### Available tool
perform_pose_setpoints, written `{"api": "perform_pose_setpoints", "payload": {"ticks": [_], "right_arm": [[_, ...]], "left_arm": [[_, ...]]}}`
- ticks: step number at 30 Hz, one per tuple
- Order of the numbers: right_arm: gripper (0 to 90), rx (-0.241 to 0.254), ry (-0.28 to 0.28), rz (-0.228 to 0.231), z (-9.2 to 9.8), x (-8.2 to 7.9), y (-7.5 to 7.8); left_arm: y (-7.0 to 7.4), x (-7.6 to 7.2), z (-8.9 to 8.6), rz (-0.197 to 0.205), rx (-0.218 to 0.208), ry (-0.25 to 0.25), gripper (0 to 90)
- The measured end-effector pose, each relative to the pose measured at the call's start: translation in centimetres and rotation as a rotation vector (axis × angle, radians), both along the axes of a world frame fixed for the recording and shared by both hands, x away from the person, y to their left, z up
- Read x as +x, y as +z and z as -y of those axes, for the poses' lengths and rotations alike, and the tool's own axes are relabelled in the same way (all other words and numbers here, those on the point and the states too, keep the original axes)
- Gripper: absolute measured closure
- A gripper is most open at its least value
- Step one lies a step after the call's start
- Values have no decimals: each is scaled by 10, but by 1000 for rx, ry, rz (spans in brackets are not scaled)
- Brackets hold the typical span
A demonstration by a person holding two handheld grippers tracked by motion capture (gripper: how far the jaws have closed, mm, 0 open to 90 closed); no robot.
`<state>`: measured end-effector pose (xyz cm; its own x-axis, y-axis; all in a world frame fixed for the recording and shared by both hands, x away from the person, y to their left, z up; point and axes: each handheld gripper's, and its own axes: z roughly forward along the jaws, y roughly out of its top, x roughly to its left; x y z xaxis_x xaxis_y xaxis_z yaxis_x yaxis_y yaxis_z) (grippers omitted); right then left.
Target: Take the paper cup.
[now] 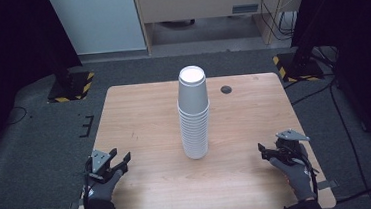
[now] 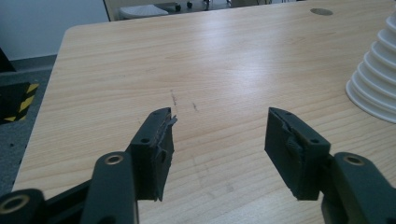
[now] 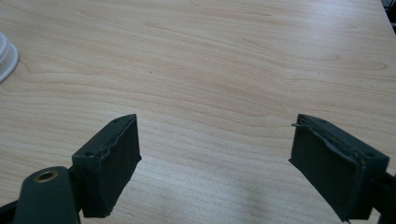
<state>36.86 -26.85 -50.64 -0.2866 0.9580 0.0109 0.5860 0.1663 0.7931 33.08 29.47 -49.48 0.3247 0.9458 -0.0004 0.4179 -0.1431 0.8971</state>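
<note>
White paper cups: one tall nested stack of upside-down cups [image 1: 194,115] stands upright near the middle of the wooden table [image 1: 139,113], slightly toward the far edge.
Stack condition: it looks whole and untouched, with no single cup set apart on the tabletop.
Left gripper [image 1: 119,161]: rests at the near left corner, jaws spread with only bare wood between them; the stack's ribbed base [image 2: 376,88] lies well apart to one side in the left gripper view.
Right gripper [image 1: 264,151]: sits by the near right corner, jaws apart and holding nothing; a sliver of cup rim [image 3: 6,55] shows far off in the right gripper view.
Progress: by my judgement nothing is done yet; reaching the stack and handling its cups all remains.
</note>
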Motion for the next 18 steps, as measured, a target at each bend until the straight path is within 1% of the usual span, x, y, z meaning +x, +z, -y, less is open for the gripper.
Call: {"api": "perform_pose_setpoints", "payload": {"ticks": [3,5,9,10,15,18], "right_arm": [[161,-4,9,8,-1,-1,1],[162,1,9,8,-2,-1,2],[163,4,18,16,-3,-2,3],[163,5,18,16,-3,-3,4],[167,14,27,26,-4,-4,6],[172,29,19,37,-5,-5,9]], "left_arm": [[0,0,-1,0,-5,8,369],[-1,0,-1,-8,-4,15,365],[-1,0,0,-18,-19,18,355],[-1,0,1,-26,-22,22,347],[-2,0,2,-35,-18,21,328],[-2,0,1,-36,-12,22,321]]}}
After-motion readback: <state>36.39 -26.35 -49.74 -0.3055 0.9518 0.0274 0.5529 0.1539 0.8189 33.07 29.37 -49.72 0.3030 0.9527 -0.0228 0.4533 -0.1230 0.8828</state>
